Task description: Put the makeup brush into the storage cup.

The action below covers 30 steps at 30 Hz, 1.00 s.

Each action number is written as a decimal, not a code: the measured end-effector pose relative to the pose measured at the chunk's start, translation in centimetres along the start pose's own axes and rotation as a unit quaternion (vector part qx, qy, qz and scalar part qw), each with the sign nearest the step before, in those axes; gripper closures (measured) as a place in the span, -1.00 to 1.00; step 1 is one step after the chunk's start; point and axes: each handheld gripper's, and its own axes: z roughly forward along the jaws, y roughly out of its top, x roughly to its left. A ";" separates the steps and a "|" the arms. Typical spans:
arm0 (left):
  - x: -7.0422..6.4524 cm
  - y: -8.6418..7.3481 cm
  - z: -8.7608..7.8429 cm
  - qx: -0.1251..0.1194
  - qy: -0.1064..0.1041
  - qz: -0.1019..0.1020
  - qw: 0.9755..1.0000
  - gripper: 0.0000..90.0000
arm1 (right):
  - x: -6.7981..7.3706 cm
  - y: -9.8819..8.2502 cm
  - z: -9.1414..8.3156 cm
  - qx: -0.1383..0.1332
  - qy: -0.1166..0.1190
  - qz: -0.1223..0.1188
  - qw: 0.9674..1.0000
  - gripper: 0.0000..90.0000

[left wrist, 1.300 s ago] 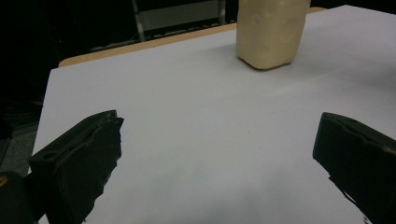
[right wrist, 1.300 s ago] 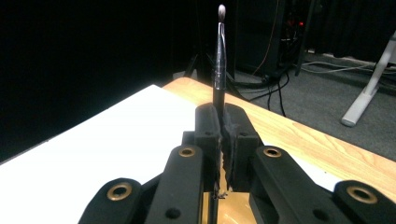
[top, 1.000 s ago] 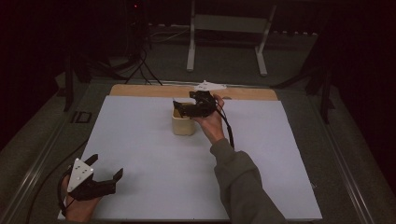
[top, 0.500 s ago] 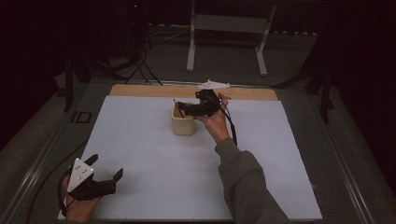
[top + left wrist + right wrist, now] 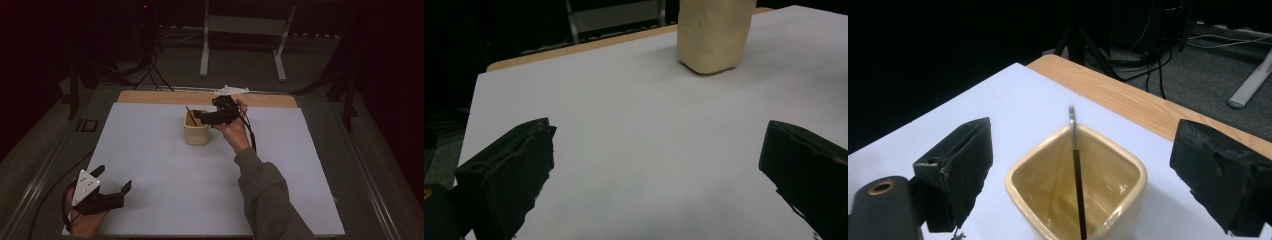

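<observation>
A cream square cup (image 5: 196, 132) stands upright near the middle back of the white mat (image 5: 150, 165). A thin dark stick with a metal tip (image 5: 1076, 165) leans inside it, also seen as the stick (image 5: 191, 116) from above. My right gripper (image 5: 202, 118) hovers just above and right of the cup's rim, open, its jaws standing wide on either side of the cup (image 5: 1078, 192) with nothing held. My left gripper (image 5: 111, 187) rests at the mat's near left corner, open and empty, facing the cup (image 5: 713, 35) from afar.
A wooden table edge (image 5: 150, 96) runs behind the mat. Beyond it are a white metal stand (image 5: 242, 30) and cables (image 5: 150, 70) on the floor. Broad bare mat lies between the two grippers.
My right gripper has drawn back slightly to the right of the cup, leaving the stick standing in it. The left gripper has stayed put.
</observation>
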 end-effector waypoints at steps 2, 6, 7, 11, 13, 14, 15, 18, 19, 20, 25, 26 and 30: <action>0.0 0.0 0.0 0.000 0.000 0.000 1.000 -0.95 | -0.1 0.1 -0.3 0.002 -0.002 -0.001 1.000 -0.78; 0.0 0.0 0.0 0.000 0.000 0.000 1.000 -0.96 | -0.4 0.1 -0.7 0.005 -0.005 -0.003 1.000 -0.78; 0.0 0.0 0.0 0.000 0.000 0.000 1.000 -0.96 | -0.6 0.2 -1.0 0.007 -0.007 -0.006 1.000 -0.78; 0.0 0.0 0.0 0.001 0.000 0.001 1.000 -0.96 | -0.9 0.2 -1.6 0.010 -0.011 -0.008 1.000 -0.78; 0.0 0.0 0.0 0.001 0.000 0.000 1.000 -0.96 | -1.0 0.1 -1.8 0.014 -0.012 -0.010 1.000 -0.78; 0.0 0.0 0.0 0.001 0.000 0.000 1.000 -0.95 | -1.0 0.1 -1.8 0.014 -0.012 -0.010 1.000 -0.78; 0.0 0.0 0.0 0.001 0.000 0.000 1.000 -0.96 | -1.0 0.0 -2.0 0.018 -0.012 -0.015 1.000 -0.78; 0.0 0.0 0.0 0.001 0.000 0.000 1.000 -0.96 | -1.2 0.0 -2.5 0.019 -0.011 -0.018 1.000 -0.78; 0.0 0.0 0.0 0.001 0.000 0.001 1.000 -0.96 | -1.2 -0.1 -2.6 0.018 -0.012 -0.018 1.000 -0.78; 0.0 0.0 0.0 0.001 0.000 0.001 1.000 -0.96 | -1.2 -0.1 -2.6 0.018 -0.012 -0.018 1.000 -0.78; 0.0 0.0 0.0 0.000 0.001 -0.001 1.000 -0.96 | -1.6 -0.6 -3.5 0.025 -0.015 -0.024 0.999 -0.78; 0.0 0.0 0.0 0.001 0.001 0.000 1.000 -0.96 | -1.6 -0.6 -3.5 0.025 -0.015 -0.024 0.999 -0.78; 0.0 0.0 0.0 0.002 0.001 0.001 1.000 -0.95 | -1.8 -1.1 -4.0 0.032 -0.017 -0.025 0.999 -0.78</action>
